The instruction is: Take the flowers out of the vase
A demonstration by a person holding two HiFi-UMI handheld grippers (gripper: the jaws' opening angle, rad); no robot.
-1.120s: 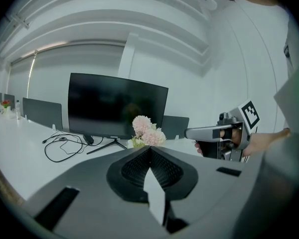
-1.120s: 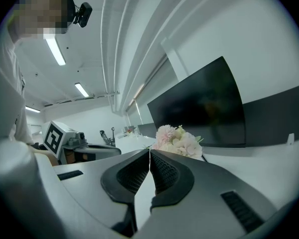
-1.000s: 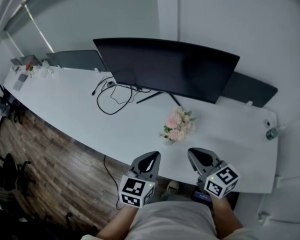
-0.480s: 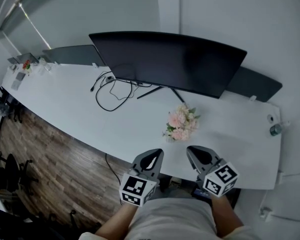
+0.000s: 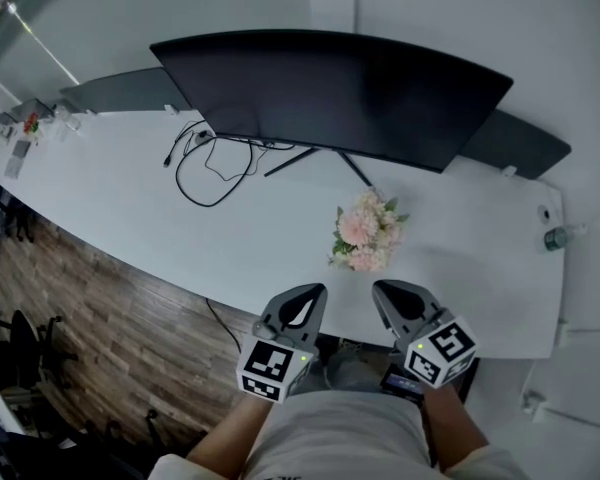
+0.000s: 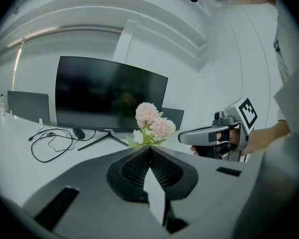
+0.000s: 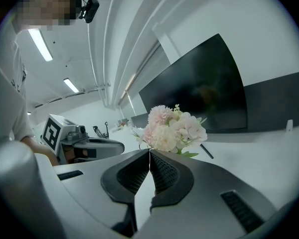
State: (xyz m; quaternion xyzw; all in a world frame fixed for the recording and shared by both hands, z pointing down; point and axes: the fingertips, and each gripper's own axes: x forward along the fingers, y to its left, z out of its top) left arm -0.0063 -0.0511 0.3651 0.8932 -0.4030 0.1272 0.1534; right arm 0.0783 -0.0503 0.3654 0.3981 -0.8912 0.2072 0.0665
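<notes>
A bunch of pale pink and white flowers (image 5: 365,233) with green leaves stands on the white desk (image 5: 130,208), in front of the monitor's foot. The blooms and my jaws hide the vase in every view. My left gripper (image 5: 313,292) hangs at the desk's front edge, left of and short of the flowers, shut and empty. To its right, my right gripper (image 5: 381,289) is also shut and holds nothing. The flowers (image 6: 152,127) rise just beyond the left gripper (image 6: 150,148), and the flowers (image 7: 172,129) rise beyond the right gripper (image 7: 149,151).
A wide curved black monitor (image 5: 330,88) stands behind the flowers, with a looped black cable (image 5: 205,173) to its left. A further dark screen (image 5: 520,143) sits at the back right. A small bottle (image 5: 554,238) is at the desk's right end. Wooden floor (image 5: 90,318) lies below the front edge.
Both grippers have edged forward towards the desk's front edge and the flowers, staying shut. The head view has shifted, so the desk and monitor sit higher in it.
</notes>
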